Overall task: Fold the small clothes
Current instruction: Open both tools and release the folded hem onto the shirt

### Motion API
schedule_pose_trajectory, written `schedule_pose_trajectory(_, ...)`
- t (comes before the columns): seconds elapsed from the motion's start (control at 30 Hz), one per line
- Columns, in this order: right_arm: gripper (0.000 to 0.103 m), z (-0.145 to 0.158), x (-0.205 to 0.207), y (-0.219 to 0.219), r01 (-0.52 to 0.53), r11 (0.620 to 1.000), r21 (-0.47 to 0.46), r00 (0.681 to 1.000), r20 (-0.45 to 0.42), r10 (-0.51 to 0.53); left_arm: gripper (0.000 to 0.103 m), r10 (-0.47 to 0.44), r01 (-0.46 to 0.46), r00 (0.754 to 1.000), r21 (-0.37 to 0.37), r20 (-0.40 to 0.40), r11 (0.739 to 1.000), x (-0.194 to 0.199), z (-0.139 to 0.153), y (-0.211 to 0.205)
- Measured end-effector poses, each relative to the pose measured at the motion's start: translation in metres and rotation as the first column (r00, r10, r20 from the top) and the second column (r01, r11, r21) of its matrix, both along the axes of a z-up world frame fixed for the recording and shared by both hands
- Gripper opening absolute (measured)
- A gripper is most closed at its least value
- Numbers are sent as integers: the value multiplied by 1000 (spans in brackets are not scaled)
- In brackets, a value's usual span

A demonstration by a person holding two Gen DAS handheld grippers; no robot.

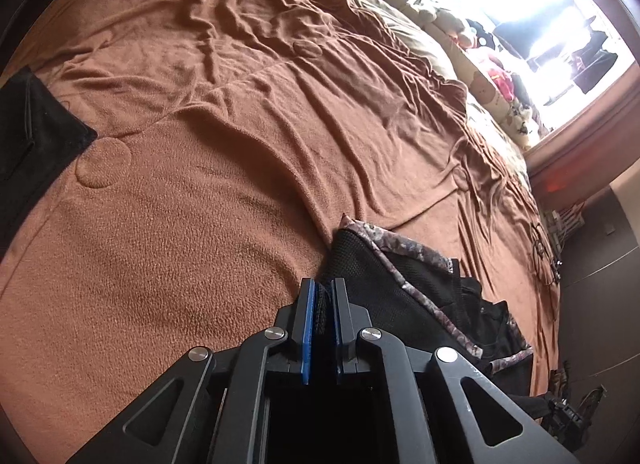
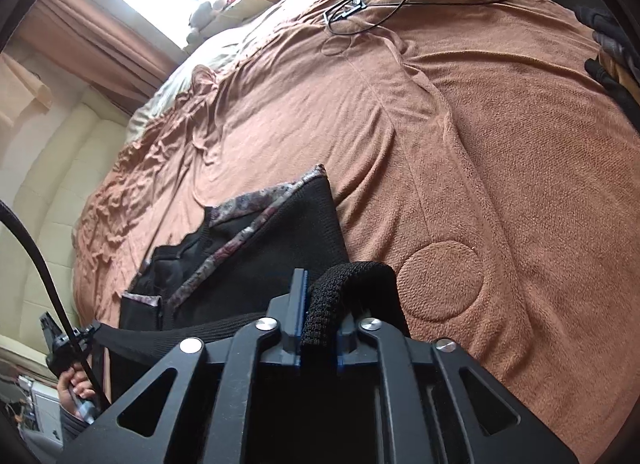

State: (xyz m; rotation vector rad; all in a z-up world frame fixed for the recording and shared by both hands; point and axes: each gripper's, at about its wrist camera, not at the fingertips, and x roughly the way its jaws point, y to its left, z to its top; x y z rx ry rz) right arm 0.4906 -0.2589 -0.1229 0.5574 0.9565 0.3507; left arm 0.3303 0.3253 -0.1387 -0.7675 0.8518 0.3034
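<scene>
Garment: a black knit garment (image 1: 404, 276) with floral patterned trim (image 1: 416, 254) is what we hold; it lies partly spread on the brown blanket (image 1: 208, 191), near the bed's near edge, with one end drawn up between our two grippers
Garment in the right wrist view: the black knit garment (image 2: 280, 232) spreads ahead and to the left of our fingers; its patterned trim (image 2: 256, 203) runs across the far corner and diagonally down the front
Left gripper: our left gripper (image 1: 322, 316) is clamped on a thin fold of the black knit; the blue pads (image 1: 307, 328) sit nearly together with fabric pinched between
Right gripper: our right gripper (image 2: 320, 316) grips a thicker rolled edge of the knit; the roll humps up over the jaws and falls away to the right
Stretch between: in the right wrist view a band of black fabric runs taut to the left gripper (image 2: 60, 340), which we see at the lower left
Blanket: wrinkled toward the far side, smoother near us; round embossed circles (image 2: 440, 284) show in its pile
Other cloth: a dark folded piece (image 1: 32, 135) rests at the blanket's left edge, well apart from our garment
Cables: black cords (image 2: 380, 3) lie on the far part of the bed
Pillows: patterned pillows (image 1: 492, 83) lie under the bright window (image 1: 532, 15)
</scene>
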Motion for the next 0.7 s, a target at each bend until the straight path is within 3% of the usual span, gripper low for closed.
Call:
schedule_pose_trajectory(0.03, 41, 2, 0, 2, 3, 999, -35, 1000, -4, -3, 19, -9, 9, 1000, -2, -8, 1000, 0, -1, -1)
schedule_pose_trajectory(0.1, 72, 11, -6, 4, 29, 997, -76, 999, 28, -27, 52, -21, 21, 1000, 16, -12, 1000, -4, 2, -2)
schedule_pose_trajectory(0.13, 75, 18, -11, 3, 39, 996, -74, 998, 53, -35, 59, -21, 22, 1000, 33, -11, 999, -6, 6, -3)
schedule_pose_trajectory(0.2, 75, 25, -22, -1, 40, 997, -71, 996, 77, -35, 69, -35, 35, 999, 77, -9, 996, -13, 14, -5)
schedule_pose_trajectory(0.37, 75, 28, -50, -10, 3, 995, -98, 998, 69, 4, 71, -126, 134, 990, 140, -64, 981, -21, 18, -17)
schedule_pose_trajectory(0.7, 75, 24, -72, -7, -123, 963, -238, 989, 47, 138, 73, -300, 356, 928, 281, -223, 891, -31, 8, -50)
